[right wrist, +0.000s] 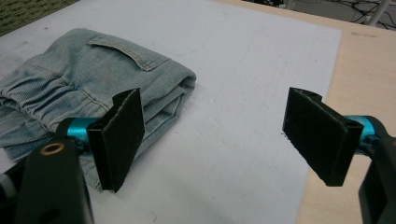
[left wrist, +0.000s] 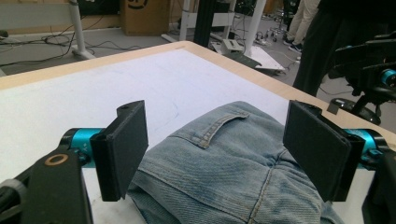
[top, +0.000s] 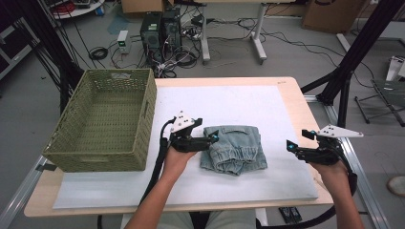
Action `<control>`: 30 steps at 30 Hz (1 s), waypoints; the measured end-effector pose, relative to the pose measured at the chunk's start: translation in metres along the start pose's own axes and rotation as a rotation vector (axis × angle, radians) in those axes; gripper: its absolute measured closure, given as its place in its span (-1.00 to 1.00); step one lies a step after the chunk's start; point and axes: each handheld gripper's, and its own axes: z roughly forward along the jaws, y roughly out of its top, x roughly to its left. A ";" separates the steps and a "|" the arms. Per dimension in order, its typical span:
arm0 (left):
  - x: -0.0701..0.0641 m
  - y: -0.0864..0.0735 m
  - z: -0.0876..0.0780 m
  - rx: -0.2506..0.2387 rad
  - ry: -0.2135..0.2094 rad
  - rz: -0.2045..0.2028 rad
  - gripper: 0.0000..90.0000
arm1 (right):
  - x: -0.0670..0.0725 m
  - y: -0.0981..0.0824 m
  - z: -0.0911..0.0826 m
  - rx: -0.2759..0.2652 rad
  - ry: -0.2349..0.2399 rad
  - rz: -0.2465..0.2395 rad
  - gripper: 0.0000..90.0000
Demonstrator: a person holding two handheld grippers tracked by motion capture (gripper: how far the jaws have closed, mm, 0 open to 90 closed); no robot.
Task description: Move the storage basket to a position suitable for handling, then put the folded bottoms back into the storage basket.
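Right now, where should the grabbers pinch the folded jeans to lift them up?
Probably at the two short sides of the folded jeans. The left gripper, open, already straddles its edge; the right gripper, open, could come in from the other side, where stacked layers give a thick edge. Gripping all layers should keep the fold together.
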 end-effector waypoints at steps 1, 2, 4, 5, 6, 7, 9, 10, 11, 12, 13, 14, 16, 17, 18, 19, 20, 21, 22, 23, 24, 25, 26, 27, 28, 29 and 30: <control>0.000 -0.001 0.000 0.002 -0.001 0.000 -0.51 | 0.000 0.000 -0.001 -0.003 -0.001 0.000 -0.53; 0.000 -0.002 0.000 0.003 0.000 0.000 -0.51 | 0.000 0.001 -0.002 -0.008 -0.001 0.003 -0.53; 0.000 -0.003 0.001 0.003 -0.002 -0.009 -0.51 | -0.001 0.001 -0.004 -0.012 -0.005 0.001 -0.53; 0.000 -0.004 0.001 0.004 -0.004 -0.010 -0.51 | -0.001 0.001 -0.005 -0.014 -0.007 0.001 -0.53; 0.000 -0.005 0.002 0.007 -0.001 -0.011 -0.51 | -0.002 0.001 -0.006 -0.013 -0.011 0.001 -0.53; 0.000 -0.005 0.002 0.011 -0.002 -0.012 -0.51 | -0.002 0.001 -0.008 -0.016 -0.012 0.003 -0.53; 0.000 -0.006 0.003 0.016 -0.002 -0.014 -0.51 | -0.002 0.001 -0.010 -0.016 -0.015 0.003 -0.53; 0.000 -0.007 0.005 0.022 0.001 -0.013 -0.51 | -0.002 0.000 -0.010 -0.015 -0.017 0.006 -0.53; 0.000 -0.008 0.006 0.028 0.006 -0.012 -0.51 | -0.003 0.000 -0.011 -0.014 -0.019 0.008 -0.53; 0.000 -0.008 0.007 0.035 0.008 -0.012 -0.51 | -0.003 0.000 -0.011 -0.017 -0.020 0.008 -0.53; 0.001 -0.009 0.008 0.045 0.011 -0.017 -0.51 | -0.003 0.000 -0.012 -0.018 -0.020 0.007 -0.53; 0.001 -0.010 0.010 0.052 0.009 -0.021 -0.51 | -0.003 -0.001 -0.012 -0.019 -0.021 0.009 -0.53; 0.001 -0.012 0.013 0.068 0.016 -0.026 -0.51 | -0.003 0.000 -0.011 -0.019 -0.021 0.010 -0.53; 0.001 -0.013 0.015 0.080 0.019 -0.027 -0.51 | -0.003 0.000 -0.011 -0.017 -0.020 0.008 -0.53; 0.001 -0.015 0.017 0.089 0.019 -0.030 -0.51 | -0.003 0.000 -0.011 -0.015 -0.020 0.009 -0.53; 0.001 -0.016 0.020 0.103 0.019 -0.032 -0.51 | -0.003 0.000 -0.011 -0.017 -0.018 0.007 -0.53; 0.000 -0.018 0.022 0.113 0.017 -0.031 -0.51 | -0.003 0.000 -0.012 -0.019 -0.018 0.005 -0.53; 0.000 -0.019 0.023 0.120 0.027 -0.029 -0.51 | -0.002 0.000 -0.012 -0.020 -0.018 0.006 -0.53; -0.001 -0.022 0.025 0.119 0.035 -0.033 -0.51 | -0.002 0.000 -0.012 -0.018 -0.019 0.007 -0.53; -0.001 -0.024 0.026 0.117 0.040 -0.041 -0.51 | -0.003 -0.001 -0.013 -0.019 -0.019 0.007 -0.53; 0.000 -0.027 0.028 0.129 0.046 -0.049 -0.51 | -0.003 -0.002 -0.013 -0.018 -0.019 0.007 -0.53; 0.000 -0.030 0.030 0.148 0.047 -0.056 -0.51 | -0.003 -0.003 -0.013 -0.017 -0.019 0.012 -0.53; 0.000 -0.035 0.032 0.169 0.051 -0.058 -0.51 | -0.004 -0.004 -0.013 -0.016 -0.020 0.011 -0.53; 0.001 -0.038 0.035 0.190 0.060 -0.060 -0.51 | -0.004 -0.005 -0.014 -0.014 -0.019 0.013 -0.53; 0.001 -0.042 0.036 0.201 0.067 -0.067 -0.51 | -0.004 -0.006 -0.014 -0.011 -0.019 0.011 -0.53; 0.002 -0.044 0.037 0.211 0.076 -0.075 -0.51 | -0.004 -0.006 -0.014 -0.010 -0.019 0.011 -0.53; 0.003 -0.045 0.038 0.220 0.089 -0.075 -0.51 | -0.004 -0.006 -0.015 -0.011 -0.019 0.009 -0.53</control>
